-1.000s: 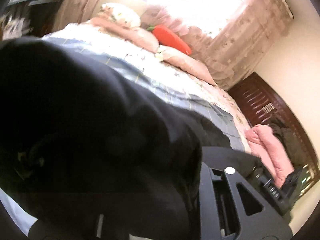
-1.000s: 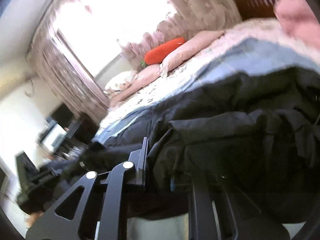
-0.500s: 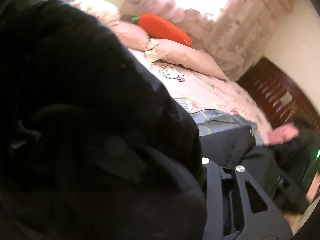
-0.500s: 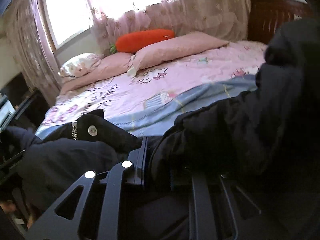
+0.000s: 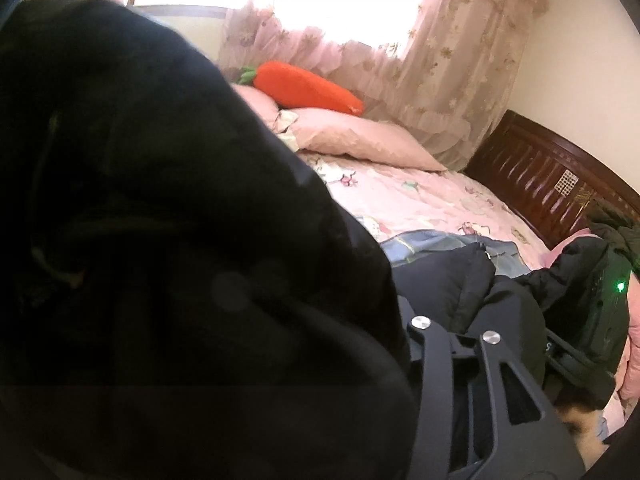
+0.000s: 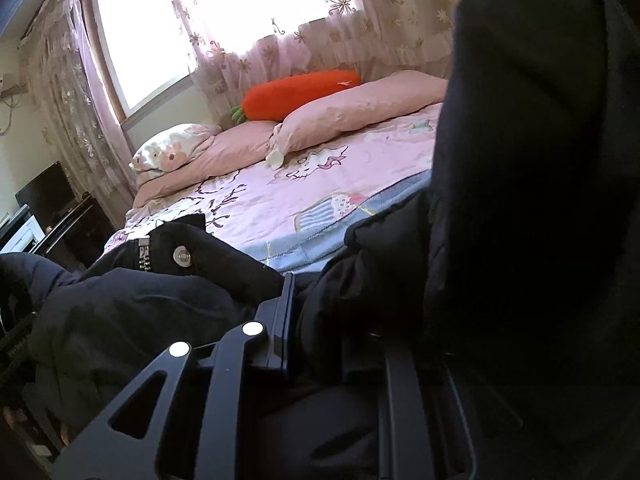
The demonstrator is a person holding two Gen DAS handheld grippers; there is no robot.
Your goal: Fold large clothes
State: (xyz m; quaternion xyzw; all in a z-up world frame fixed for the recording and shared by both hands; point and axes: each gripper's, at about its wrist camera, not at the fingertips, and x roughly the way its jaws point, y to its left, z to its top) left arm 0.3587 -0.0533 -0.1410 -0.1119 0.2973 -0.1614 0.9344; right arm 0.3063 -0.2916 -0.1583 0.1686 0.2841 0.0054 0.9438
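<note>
The black coat [image 5: 160, 240] hides the left claw's [image 5: 320, 360] other finger and its tips.

Orange carrot-shaped plush [image 6: 298, 94] lying on pink pillows [image 6: 360, 114] at the curtained window [image 6: 256, 4], above a pink cartoon-print bedsheet [image 6: 280, 196]; dark wooden headboard [image 5: 548, 188] at right.

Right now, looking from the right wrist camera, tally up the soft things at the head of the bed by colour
Orange: 1, the carrot plush
Pink: 2, the pink pillows
White with print: 1, the small printed pillow
Total: 4
</note>
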